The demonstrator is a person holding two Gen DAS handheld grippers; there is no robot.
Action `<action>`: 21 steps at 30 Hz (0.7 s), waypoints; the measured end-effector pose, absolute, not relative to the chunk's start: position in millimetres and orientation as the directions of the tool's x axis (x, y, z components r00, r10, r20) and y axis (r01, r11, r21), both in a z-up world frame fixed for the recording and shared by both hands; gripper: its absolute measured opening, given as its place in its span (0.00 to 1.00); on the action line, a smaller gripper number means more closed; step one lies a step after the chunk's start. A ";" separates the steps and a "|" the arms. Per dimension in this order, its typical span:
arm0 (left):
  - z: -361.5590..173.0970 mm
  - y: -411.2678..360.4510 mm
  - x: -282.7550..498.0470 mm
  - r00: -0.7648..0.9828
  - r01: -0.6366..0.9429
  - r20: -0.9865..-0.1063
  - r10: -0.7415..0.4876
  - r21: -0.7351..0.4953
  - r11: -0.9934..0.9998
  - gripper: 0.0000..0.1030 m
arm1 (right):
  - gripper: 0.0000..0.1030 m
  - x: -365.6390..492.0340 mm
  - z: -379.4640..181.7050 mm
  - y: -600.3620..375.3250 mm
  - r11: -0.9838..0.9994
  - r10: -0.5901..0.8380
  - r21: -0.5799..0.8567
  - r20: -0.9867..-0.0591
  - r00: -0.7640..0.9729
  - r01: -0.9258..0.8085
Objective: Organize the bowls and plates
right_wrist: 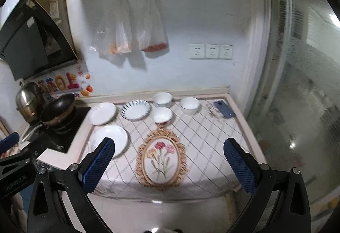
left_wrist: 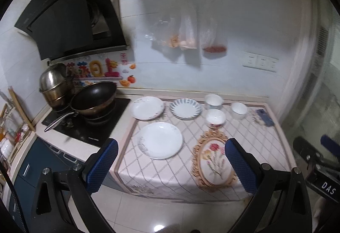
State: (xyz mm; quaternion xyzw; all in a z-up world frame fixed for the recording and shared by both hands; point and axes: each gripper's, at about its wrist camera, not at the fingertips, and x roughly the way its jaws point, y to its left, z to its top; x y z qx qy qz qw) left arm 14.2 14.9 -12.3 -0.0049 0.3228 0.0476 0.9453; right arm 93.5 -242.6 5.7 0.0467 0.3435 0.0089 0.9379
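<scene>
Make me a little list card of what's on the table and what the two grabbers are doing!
plates: three; near white plate, far white plate, striped plate
bowls: three white bowls, apart, unstacked
phone: blue phone, far right corner
left gripper: open, holding nothing
right gripper: open, holding nothing
tablecloth: diamond pattern, flower oval

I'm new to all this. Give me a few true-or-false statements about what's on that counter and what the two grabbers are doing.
1. Three bowls sit on the tablecloth. True: one at the back, one in front of it, one to the right.
2. The left gripper is clamped on a plate. False: it is open and holds nothing.
3. The blue-striped plate is stacked on a white one. False: it lies alone on the cloth.
4. A phone lies near the back right corner. True.
5. The right gripper is open. True.
</scene>
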 end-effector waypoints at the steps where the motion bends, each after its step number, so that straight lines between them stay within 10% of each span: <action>1: -16.5 17.6 19.0 0.788 -0.110 -0.607 0.104 0.026 0.994 1.00 | 1.00 101.4 -1.4 -244.1 0.994 0.068 0.108 -0.654 0.754 0.003; 11: -121.0 98.7 128.5 0.601 -0.255 -0.774 0.198 0.049 0.966 1.00 | 1.00 218.7 -141.7 -208.9 0.959 0.280 0.259 -0.796 0.537 -0.117; 21: -253.4 169.0 255.9 0.398 -0.171 -0.917 0.003 -0.071 0.983 0.93 | 0.96 355.1 -310.2 -137.9 0.887 0.456 0.458 -0.851 0.262 -0.057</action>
